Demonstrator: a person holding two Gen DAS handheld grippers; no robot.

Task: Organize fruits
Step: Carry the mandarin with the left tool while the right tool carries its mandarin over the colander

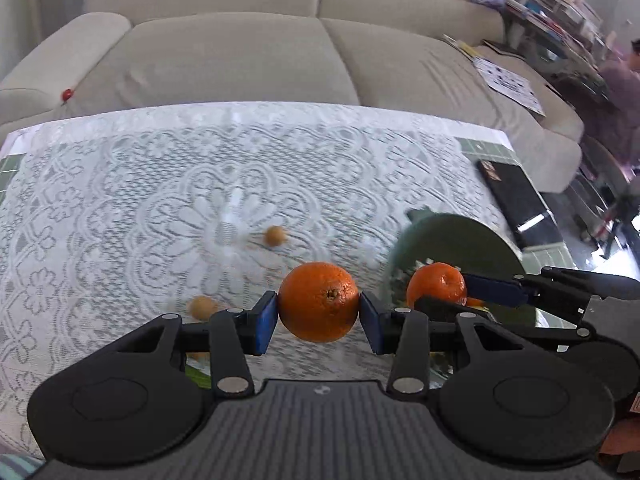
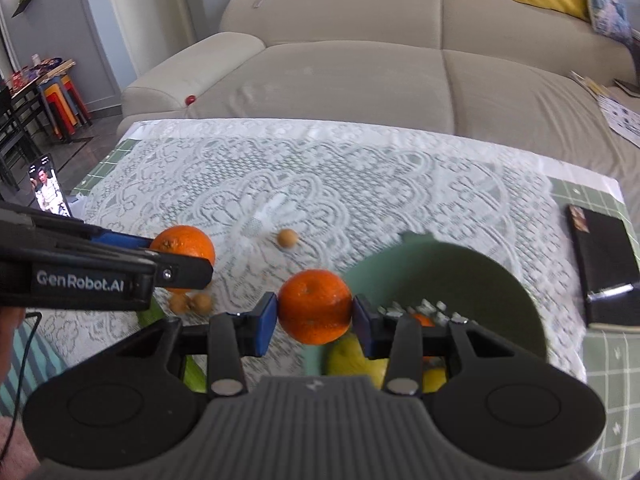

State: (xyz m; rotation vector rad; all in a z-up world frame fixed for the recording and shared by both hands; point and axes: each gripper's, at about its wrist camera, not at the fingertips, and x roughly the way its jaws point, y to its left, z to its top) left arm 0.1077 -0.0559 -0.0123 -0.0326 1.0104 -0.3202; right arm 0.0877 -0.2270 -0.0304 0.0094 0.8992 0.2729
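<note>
My left gripper (image 1: 319,313) is shut on an orange (image 1: 319,302) and holds it above the lace-covered table. It also shows in the right wrist view (image 2: 182,252) at the left. My right gripper (image 2: 315,316) is shut on a second orange (image 2: 315,306), at the left rim of a green bowl (image 2: 480,280); it also shows in the left wrist view (image 1: 438,284). The bowl (image 1: 460,236) holds yellow-green fruit (image 2: 352,356) and a small orange piece. Small brown fruits lie on the cloth (image 1: 275,236), (image 1: 203,306), (image 2: 288,237), (image 2: 201,303).
A black book (image 2: 604,264) lies at the table's right edge. A phone (image 2: 46,190) stands at the left edge. A beige sofa (image 1: 240,52) runs behind the table. A green fruit (image 2: 150,314) lies under the left gripper.
</note>
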